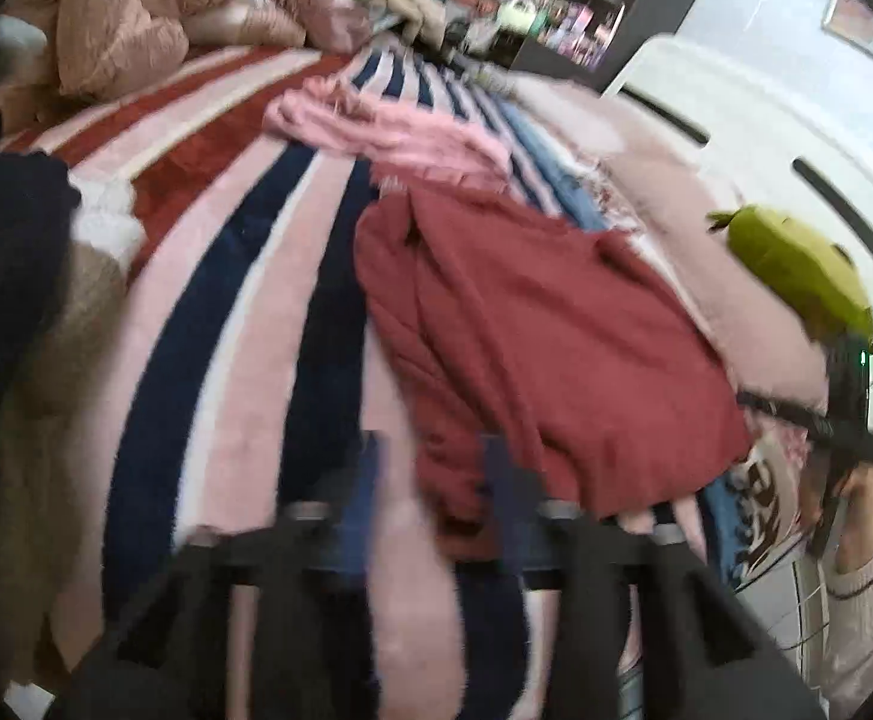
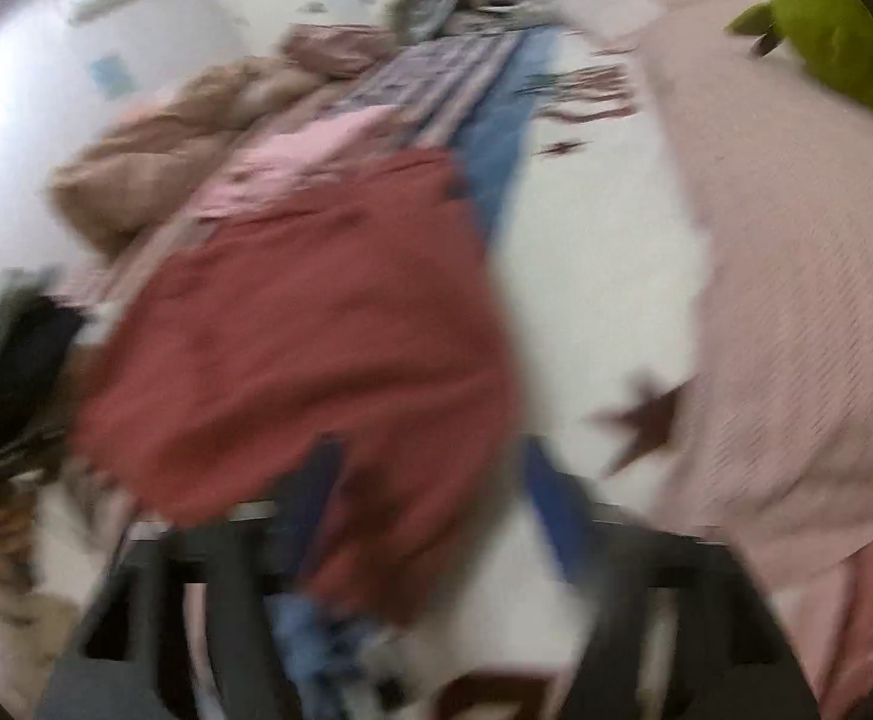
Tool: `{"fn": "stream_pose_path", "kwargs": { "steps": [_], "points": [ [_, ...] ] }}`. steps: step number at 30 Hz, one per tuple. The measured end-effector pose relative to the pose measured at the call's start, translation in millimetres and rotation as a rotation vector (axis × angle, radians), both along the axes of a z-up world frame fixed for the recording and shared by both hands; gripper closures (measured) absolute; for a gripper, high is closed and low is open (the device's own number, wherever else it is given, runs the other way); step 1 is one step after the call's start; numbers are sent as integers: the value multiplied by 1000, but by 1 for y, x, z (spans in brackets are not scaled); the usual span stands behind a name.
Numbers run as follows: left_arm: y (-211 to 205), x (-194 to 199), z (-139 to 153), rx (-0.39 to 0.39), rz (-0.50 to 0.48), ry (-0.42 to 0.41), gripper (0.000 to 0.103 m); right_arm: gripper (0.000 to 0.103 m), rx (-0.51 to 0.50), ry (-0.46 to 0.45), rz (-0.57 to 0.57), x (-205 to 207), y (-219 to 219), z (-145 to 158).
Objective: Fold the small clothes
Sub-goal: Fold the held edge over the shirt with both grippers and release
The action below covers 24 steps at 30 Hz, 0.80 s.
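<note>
We note the red garment (image 1: 532, 348) lying spread and rumpled on the bed (image 1: 244, 276), over a blanket with pink, navy and red stripes. A pink garment (image 1: 388, 132) lies crumpled just beyond it, touching its far edge. The left gripper (image 1: 436, 468) hangs over the near hem of the red garment; its fingers (image 1: 499, 480) stand apart, and we see no cloth pinched between them. The right gripper (image 2: 430, 492), in a heavily blurred view, also has its fingers (image 2: 310, 492) spread over the red garment's near right edge; contact we cannot tell. A green plush toy (image 1: 796, 276) sits on a pink pillow (image 1: 676, 204) to the right.
</note>
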State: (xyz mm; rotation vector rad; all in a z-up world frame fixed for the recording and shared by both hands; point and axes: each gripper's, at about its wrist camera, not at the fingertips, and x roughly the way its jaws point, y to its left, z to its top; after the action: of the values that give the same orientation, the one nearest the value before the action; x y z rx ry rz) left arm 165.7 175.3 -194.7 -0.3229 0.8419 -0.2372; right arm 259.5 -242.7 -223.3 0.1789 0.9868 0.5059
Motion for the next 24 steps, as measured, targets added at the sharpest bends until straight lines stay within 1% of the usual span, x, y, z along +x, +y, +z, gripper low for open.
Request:
{"fn": "stream_pose_path", "kwargs": {
  "steps": [1,2,3,4,6,7,8,9,10,11,13,15,17,21,23,24],
  "points": [
    [-3,-2,2,-13,-23,-19,52,33,20,4,19,-6,3,0],
    [-8,-1,5,-35,-56,-30,52,33,34,8,47,-14,7,-1],
    [-14,1,7,-47,-80,-37,52,33,26,3,64,-18,12,-2],
    [-19,4,9,-40,-92,-42,52,32,12,-3,71,-20,17,-4],
    [-34,14,10,49,-75,-34,52,32,-42,-13,67,-21,27,-10],
    [-42,21,7,132,-44,-19,53,39,-52,-17,59,-20,30,-13],
    [-45,24,4,179,-22,-13,71,62,-55,-29,40,-18,31,-16],
    [-47,27,2,196,-9,-6,84,72,-61,-37,23,-18,31,-17],
    [-47,29,0,184,-6,5,100,85,-60,-47,6,-18,28,-18],
    [-45,25,1,158,1,2,101,92,-34,-62,-3,-20,25,-16],
    [-45,10,9,165,-20,-46,101,95,-15,-85,4,-28,20,-11],
    [-42,-11,16,158,-49,-84,102,96,-15,-113,47,-40,20,-2],
    [-36,-26,18,133,-75,-79,102,96,-14,-109,75,-47,19,1],
    [-33,-42,3,105,-99,-27,101,97,5,-41,119,-55,14,-7],
    [-32,-43,1,123,-102,-29,100,93,-28,-54,119,-51,12,-4],
    [-32,-43,3,126,-116,-38,99,88,-40,-70,114,-48,11,0]
  ]
}}
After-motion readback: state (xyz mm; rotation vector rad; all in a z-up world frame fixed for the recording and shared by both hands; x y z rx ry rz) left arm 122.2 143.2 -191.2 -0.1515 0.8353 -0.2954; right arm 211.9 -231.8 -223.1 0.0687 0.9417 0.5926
